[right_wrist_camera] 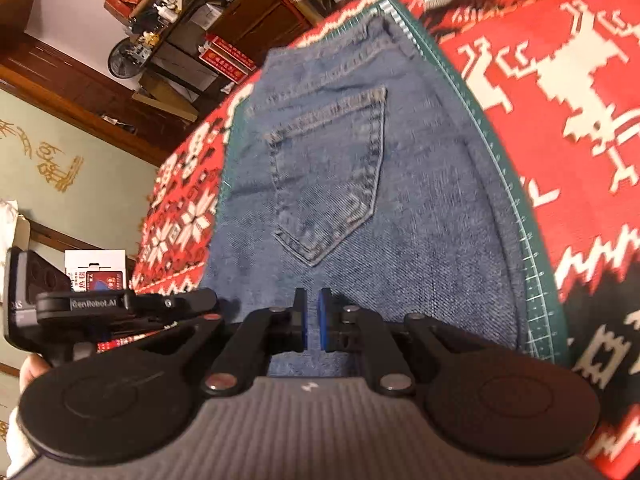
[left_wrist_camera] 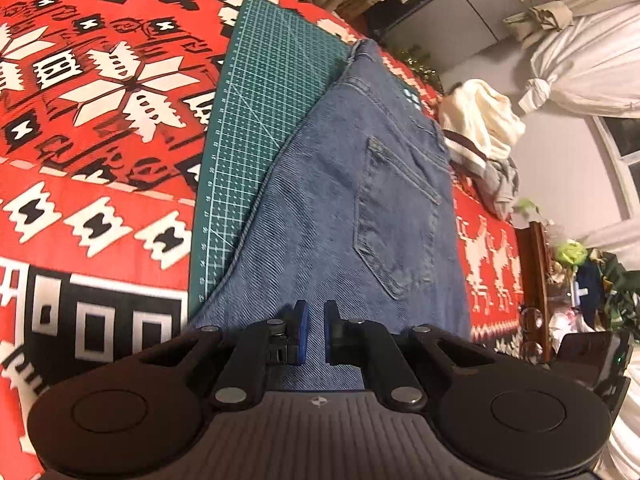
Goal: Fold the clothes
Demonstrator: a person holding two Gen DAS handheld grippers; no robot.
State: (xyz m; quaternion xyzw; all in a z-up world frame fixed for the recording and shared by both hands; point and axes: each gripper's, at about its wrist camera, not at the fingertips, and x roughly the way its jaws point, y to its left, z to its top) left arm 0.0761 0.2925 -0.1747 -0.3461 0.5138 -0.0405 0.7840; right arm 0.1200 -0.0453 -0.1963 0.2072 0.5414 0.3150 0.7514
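A pair of blue jeans (left_wrist_camera: 344, 200) lies back pocket up on a green cutting mat (left_wrist_camera: 256, 120), and it fills the middle of the right wrist view too as jeans (right_wrist_camera: 360, 184) on the mat (right_wrist_camera: 536, 280). My left gripper (left_wrist_camera: 316, 330) sits at the near end of the denim, its blue pads (left_wrist_camera: 302, 332) almost together with cloth showing in the narrow gap. My right gripper (right_wrist_camera: 313, 324) is at the same near end, its pads (right_wrist_camera: 325, 326) just as close on the fabric. The cloth's near edge is hidden under both grippers.
A red, white and black patterned blanket (left_wrist_camera: 92, 120) covers the surface around the mat. A heap of cream and grey clothes (left_wrist_camera: 480, 136) lies beyond the jeans' waistband. Shelves, boxes and clutter (right_wrist_camera: 180, 40) stand past the far edge. A hand (right_wrist_camera: 32, 372) holds the other gripper at the lower left.
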